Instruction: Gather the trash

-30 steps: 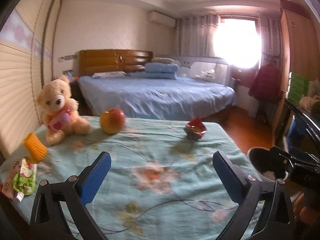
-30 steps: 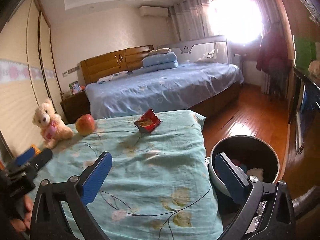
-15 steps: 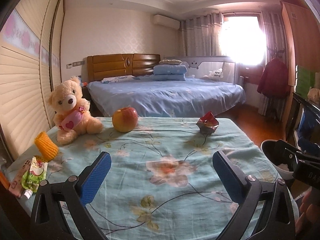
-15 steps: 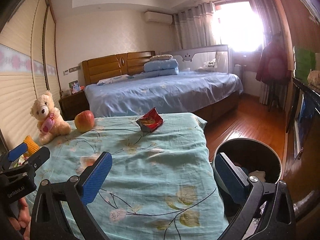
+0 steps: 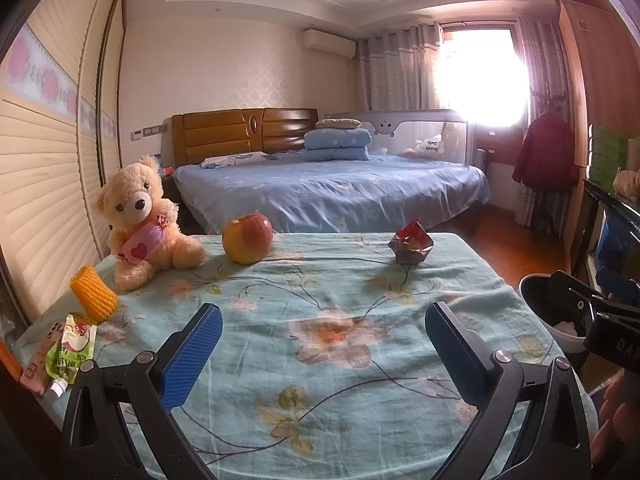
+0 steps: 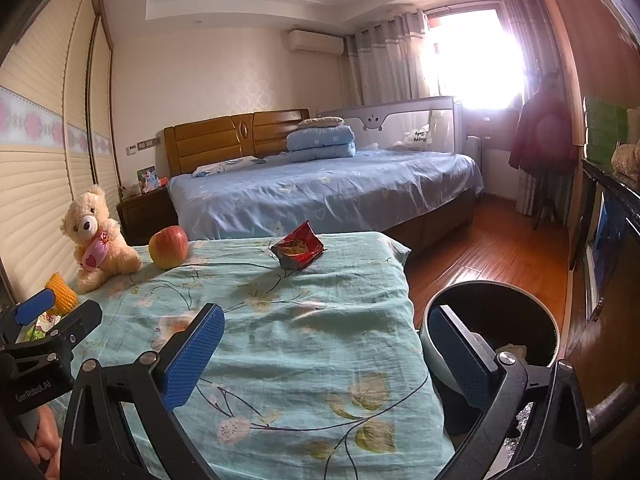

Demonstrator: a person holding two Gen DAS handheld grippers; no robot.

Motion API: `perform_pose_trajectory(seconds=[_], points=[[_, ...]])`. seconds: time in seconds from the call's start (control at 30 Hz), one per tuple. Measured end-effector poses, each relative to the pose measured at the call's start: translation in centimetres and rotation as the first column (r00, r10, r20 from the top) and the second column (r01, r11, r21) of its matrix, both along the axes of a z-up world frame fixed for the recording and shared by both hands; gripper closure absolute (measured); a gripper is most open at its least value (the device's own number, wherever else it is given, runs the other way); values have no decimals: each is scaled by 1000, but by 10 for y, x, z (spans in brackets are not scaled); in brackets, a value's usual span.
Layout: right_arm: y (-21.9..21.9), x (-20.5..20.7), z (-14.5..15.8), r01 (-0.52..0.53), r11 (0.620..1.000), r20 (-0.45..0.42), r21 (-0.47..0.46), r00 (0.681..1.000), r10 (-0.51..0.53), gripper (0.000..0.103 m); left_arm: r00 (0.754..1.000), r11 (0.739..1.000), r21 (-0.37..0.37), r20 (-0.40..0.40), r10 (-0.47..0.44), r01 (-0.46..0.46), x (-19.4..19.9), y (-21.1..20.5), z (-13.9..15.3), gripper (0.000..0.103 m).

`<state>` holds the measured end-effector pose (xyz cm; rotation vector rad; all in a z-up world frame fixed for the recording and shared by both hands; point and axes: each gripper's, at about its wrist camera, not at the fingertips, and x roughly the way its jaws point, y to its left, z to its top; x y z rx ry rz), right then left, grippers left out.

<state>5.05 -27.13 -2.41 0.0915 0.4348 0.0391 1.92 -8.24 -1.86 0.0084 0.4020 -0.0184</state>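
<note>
Wrapper [image 5: 411, 247], red and crumpled, lies near the far right corner of the table [image 5: 340, 400] in the left wrist view, well apart from everything else on the floral cloth. An apple [image 5: 247, 238] sits at the far edge, just beside a teddy [image 5: 142, 216] at the far left corner. Along the left edge lie a yellow foam sleeve [image 5: 93, 299], a green pouch [image 5: 70, 350] and a pink phone [image 5: 40, 360]. The left gripper [image 5: 324, 340] hangs over the near part of the table, its 2 blue pads spread wide with nothing between them. Off the right edge stands a bin [image 5: 548, 320], partly hidden by the other gripper.

In the right wrist view the wrapper [image 6: 298, 247] shows its open mouth, alone at the far edge. The right gripper [image 6: 326, 344] is released too, 1 pad over the cloth, the other over the bin [image 6: 492, 320], which stands against the right edge with some scraps inside. Apple [image 6: 169, 247] and teddy [image 6: 96, 240] sit far left.
</note>
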Motion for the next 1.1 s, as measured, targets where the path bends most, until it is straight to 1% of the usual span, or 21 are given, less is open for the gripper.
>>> perform_pose_trajectory(seconds=[1.1], points=[[9, -5, 3, -25, 999, 29, -41, 999, 26, 0, 1000, 1000, 0, 2, -4, 4, -2, 3, -2, 1]])
